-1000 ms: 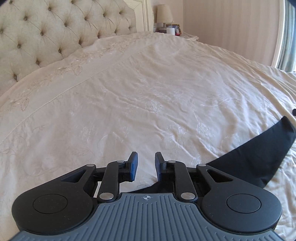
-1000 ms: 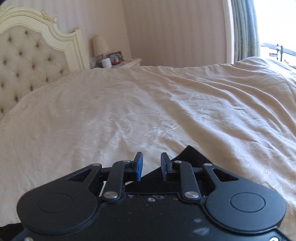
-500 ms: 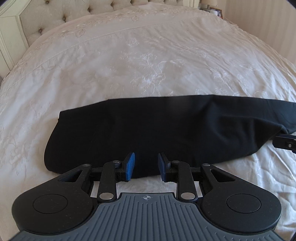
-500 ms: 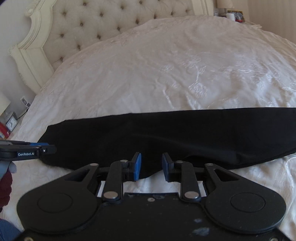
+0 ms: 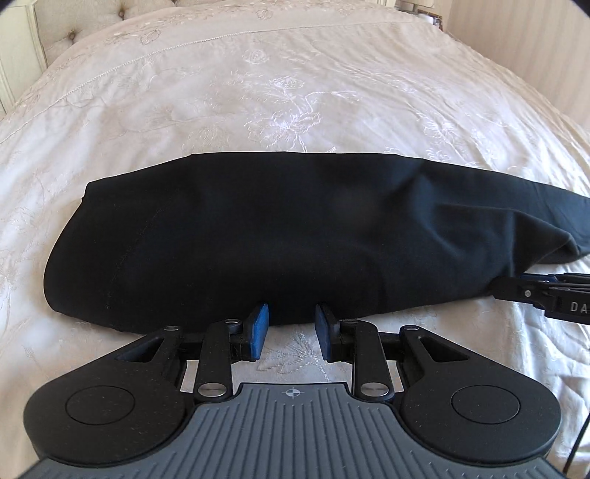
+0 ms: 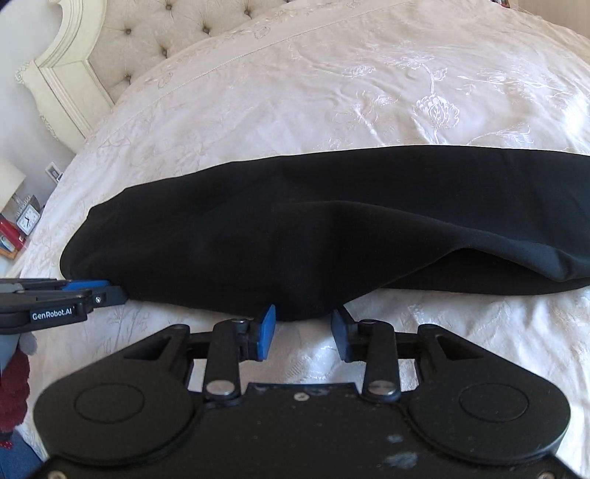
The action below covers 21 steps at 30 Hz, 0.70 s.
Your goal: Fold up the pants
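On the bedspread (image 5: 295, 92), black pants (image 5: 276, 239) just beyond left claw (image 5: 291, 328)

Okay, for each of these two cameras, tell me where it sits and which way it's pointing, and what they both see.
Left wrist: sits on the left gripper, angled down at the black pants on the bedspread; its own open fingers show, with the right gripper at the right edge.
Right wrist: sits on the right gripper, angled down at the same pants; its jaws have just been opening, nothing between them; the left gripper and a sleeve show at left.
Shared: pants, bedspread, headboard.
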Tool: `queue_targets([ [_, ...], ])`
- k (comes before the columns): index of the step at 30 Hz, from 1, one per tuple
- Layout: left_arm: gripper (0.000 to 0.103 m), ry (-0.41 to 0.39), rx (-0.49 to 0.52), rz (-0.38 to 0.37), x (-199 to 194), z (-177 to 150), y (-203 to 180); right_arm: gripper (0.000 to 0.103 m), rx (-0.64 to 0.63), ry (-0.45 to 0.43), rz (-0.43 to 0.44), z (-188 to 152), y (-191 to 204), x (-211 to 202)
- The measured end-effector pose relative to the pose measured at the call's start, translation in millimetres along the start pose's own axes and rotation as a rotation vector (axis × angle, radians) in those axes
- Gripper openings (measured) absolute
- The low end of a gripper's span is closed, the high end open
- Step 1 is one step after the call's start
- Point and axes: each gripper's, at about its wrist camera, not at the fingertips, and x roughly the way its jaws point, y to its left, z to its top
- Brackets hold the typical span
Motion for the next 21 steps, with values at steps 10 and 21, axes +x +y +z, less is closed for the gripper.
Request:
queue_targets([
  [10,0.027,0.000,0.002,-0.049,-16.0,-11.8,-10.0,0.004,0.132,-0.214,0.272,28.4,-18.6,-39.7],
  [21,0.028,-0.006,-0.036,-0.066,-37.3,-14.1,-15.9,0.044,-0.258,-0.085,0.119,-5.5,40.1,-11.6],
])
